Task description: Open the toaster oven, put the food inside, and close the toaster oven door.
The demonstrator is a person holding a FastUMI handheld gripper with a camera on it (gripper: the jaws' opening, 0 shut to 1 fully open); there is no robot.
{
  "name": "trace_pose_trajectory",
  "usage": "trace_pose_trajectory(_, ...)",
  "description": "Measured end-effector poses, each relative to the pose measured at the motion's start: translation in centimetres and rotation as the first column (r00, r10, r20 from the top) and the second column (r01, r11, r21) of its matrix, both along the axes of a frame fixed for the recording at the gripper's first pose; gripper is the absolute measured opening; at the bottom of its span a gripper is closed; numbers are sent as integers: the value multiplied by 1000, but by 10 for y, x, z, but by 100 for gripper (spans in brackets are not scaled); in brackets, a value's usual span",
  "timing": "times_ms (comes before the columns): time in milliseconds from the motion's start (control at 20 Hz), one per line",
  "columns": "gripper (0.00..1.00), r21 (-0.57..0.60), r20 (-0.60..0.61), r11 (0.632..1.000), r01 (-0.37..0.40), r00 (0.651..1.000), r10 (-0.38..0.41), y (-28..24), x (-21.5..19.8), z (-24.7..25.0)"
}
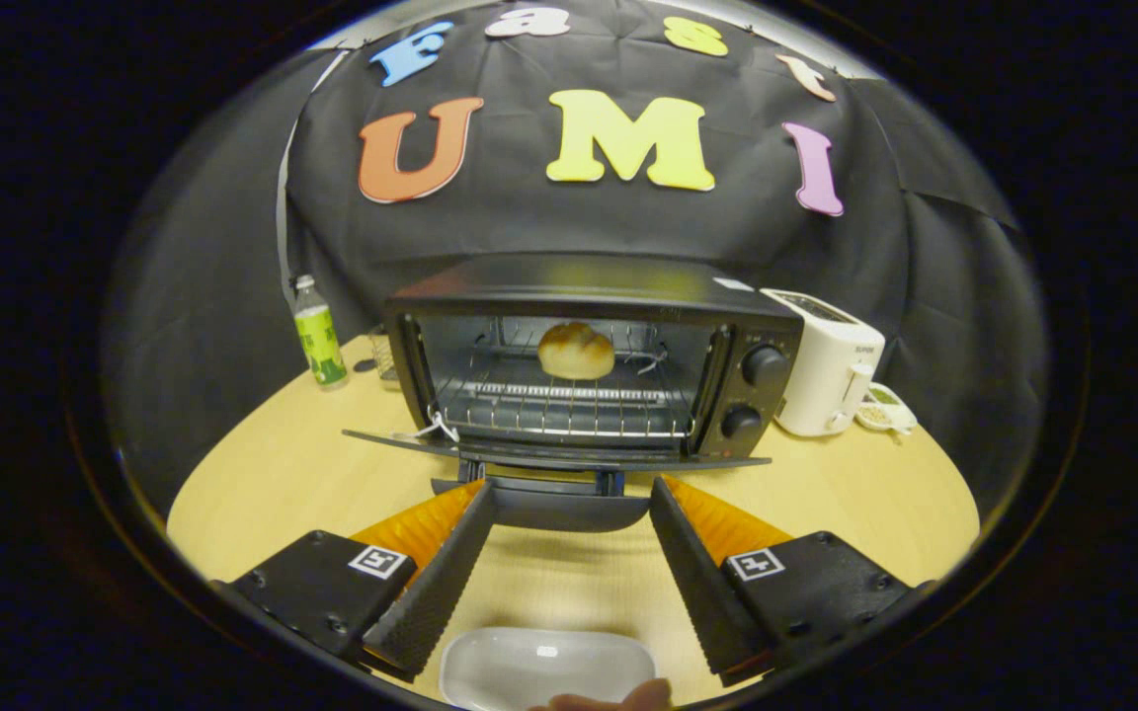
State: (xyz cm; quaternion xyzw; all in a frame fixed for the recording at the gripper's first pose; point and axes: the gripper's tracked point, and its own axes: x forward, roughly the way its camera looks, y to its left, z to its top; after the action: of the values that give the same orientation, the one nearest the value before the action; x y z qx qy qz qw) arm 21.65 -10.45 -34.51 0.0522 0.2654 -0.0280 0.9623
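We hold the gripper (pixel 569 494) with its fingers spread wide apart, clamped on nothing, and the door handle (pixel 539 506) lies between their tips. At twelve o'clock ahead, the toaster oven (pixel 589 360) stands with its door (pixel 554 452) dropped flat open, and a bread roll (pixel 576 351) sits on the wire rack (pixel 559 410) inside. A green-labelled bottle (pixel 318 333) is at ten o'clock, a white toaster (pixel 826 360) at two, a white dish (pixel 547 667) at six on the wooden table (pixel 273 474).
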Motion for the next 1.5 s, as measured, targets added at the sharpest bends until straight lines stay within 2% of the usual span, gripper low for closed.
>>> trace_pose_trajectory(200,100,-25,59,999,29,998,-28,-9,19,31)
trace_pose_trajectory(400,100,-18,165,999,40,986,-36,-10,3,81)
trace_pose_trajectory(550,100,30,239,999,45,970,-51,-6,-26,126)
trace_pose_trajectory(700,100,-6,313,998,64,948,-59,-4,-64,177)
trace_pose_trajectory(900,100,-39,374,998,46,927,-28,15,-120,233)
trace_pose_trajectory(1050,100,-23,404,999,25,914,-13,28,-164,253)
trace_pose_trajectory(1250,100,-46,452,998,36,892,-12,38,-211,260)
trace_pose_trajectory(1400,100,-61,482,996,59,876,-22,40,-231,272)
trace_pose_trajectory(1500,100,-62,478,997,55,878,-18,45,-236,273)
